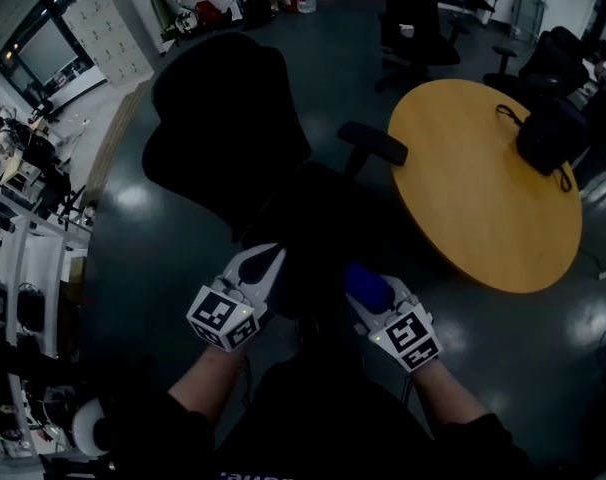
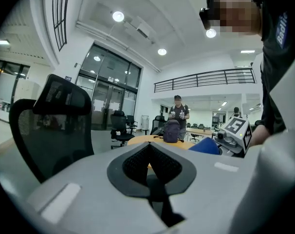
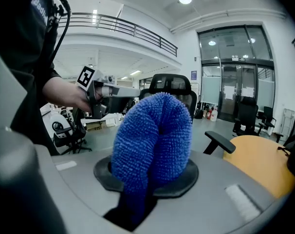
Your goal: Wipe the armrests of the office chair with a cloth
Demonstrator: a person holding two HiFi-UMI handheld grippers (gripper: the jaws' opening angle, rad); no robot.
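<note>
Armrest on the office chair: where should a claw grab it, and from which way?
Probably the armrest by its long flat pad, pinched across the narrow sides from above. The pad is slim, sits on a slanted post, and its top is open, while the round wooden table stands close on one side.

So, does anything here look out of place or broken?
Nothing stands out. The office chair stands upright, the black bag sits on the round table, and the blue cloth is bunched in the right gripper. Nothing looks spilled or damaged.
</note>
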